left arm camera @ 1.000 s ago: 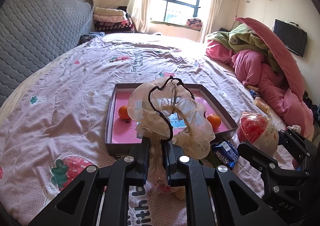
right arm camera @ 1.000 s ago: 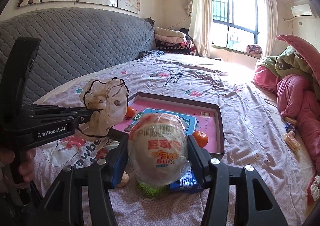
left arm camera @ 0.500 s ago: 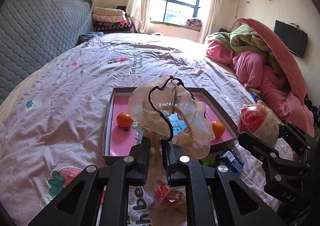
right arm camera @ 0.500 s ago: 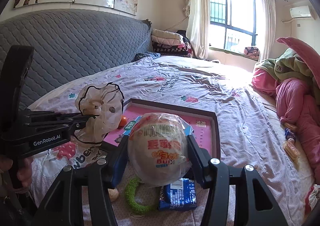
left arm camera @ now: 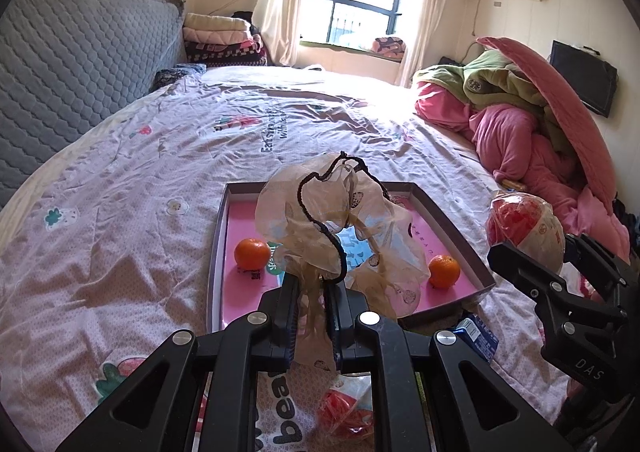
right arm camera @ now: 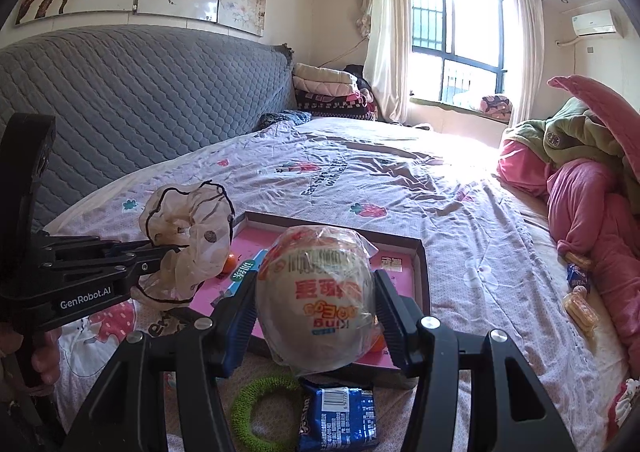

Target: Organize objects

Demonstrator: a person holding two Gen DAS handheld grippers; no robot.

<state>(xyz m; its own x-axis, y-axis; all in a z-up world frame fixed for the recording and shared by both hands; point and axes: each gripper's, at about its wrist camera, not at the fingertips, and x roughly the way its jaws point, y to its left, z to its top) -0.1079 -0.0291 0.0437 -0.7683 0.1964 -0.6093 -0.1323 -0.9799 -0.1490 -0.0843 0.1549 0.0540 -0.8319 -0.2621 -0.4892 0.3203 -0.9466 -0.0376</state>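
Pinched tight in the left gripper (left arm camera: 311, 288): a sheer beige scrunchie (left arm camera: 340, 228) edged with black cord, held in the air over the near edge of a shallow pink-lined tray (left arm camera: 456, 230) on the bed. Clamped between the spread fingers of the right gripper (right arm camera: 316, 304): a plastic-wrapped instant noodle bowl (right arm camera: 318, 300) (label upside down to the camera), lifted above the tray's near rim (right arm camera: 425, 276). Inside the tray: two mandarins, one (left arm camera: 252, 253) toward the left side, the other (left arm camera: 444, 271) toward the right, plus a blue-and-green packet (right arm camera: 244, 272) largely hidden behind the scrunchie. On the strawberry-print bedsheet (left arm camera: 120, 212) just short of the tray: a green ring (right arm camera: 262, 412) touching a blue snack packet (right arm camera: 340, 418), and a crinkled red wrapper (left arm camera: 344, 410) under the left gripper. Heaped at the bed's right side: pink and green quilts (left arm camera: 532, 124).
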